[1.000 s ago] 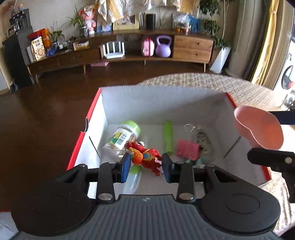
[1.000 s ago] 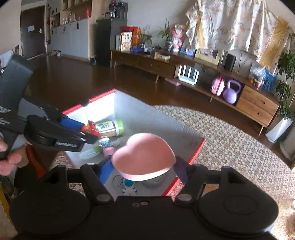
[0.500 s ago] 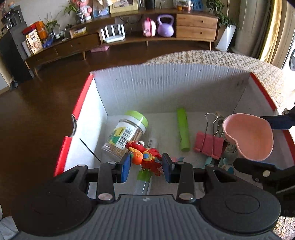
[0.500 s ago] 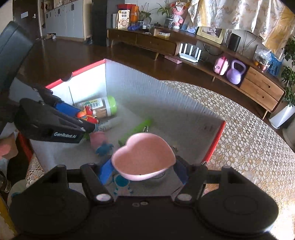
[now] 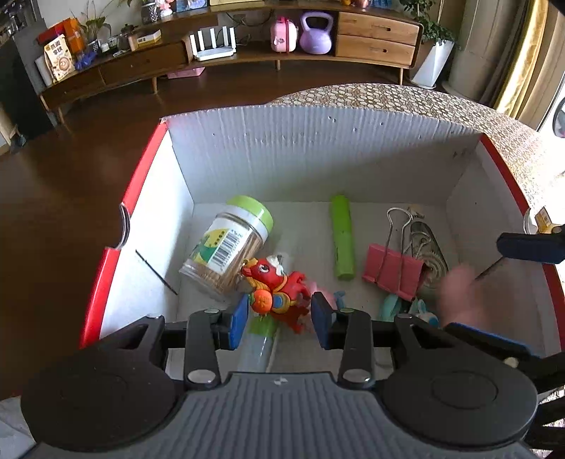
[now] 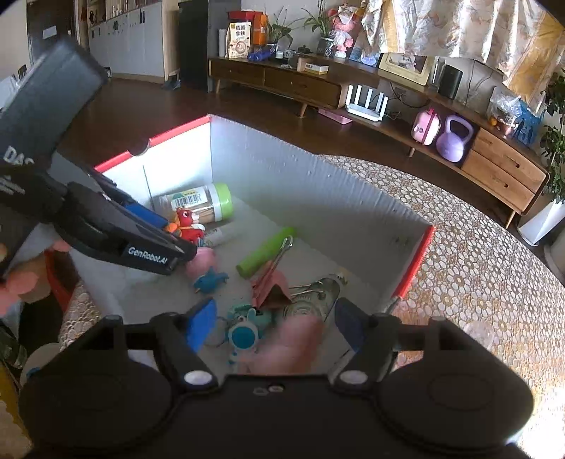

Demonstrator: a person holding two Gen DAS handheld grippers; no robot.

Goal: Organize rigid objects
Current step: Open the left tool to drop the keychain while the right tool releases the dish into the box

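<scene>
My left gripper (image 5: pixel 277 314) pinches the red plastic horse toy (image 5: pixel 279 286) above the white corrugated box (image 5: pixel 317 151); right jaws are opening, dropping the blurred pink dish (image 6: pixel 293 339).

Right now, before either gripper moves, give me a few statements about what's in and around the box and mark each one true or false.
1. The left gripper grips the red toy horse. True.
2. The jar with the green lid stands upright in the box. False: it lies on its side.
3. The green tube lies between the jar and the pink binder clip. True.
4. The pink binder clip lies outside the box. False: it lies on the box floor.
5. A purple kettlebell sits on the low wooden shelf behind. True.
</scene>
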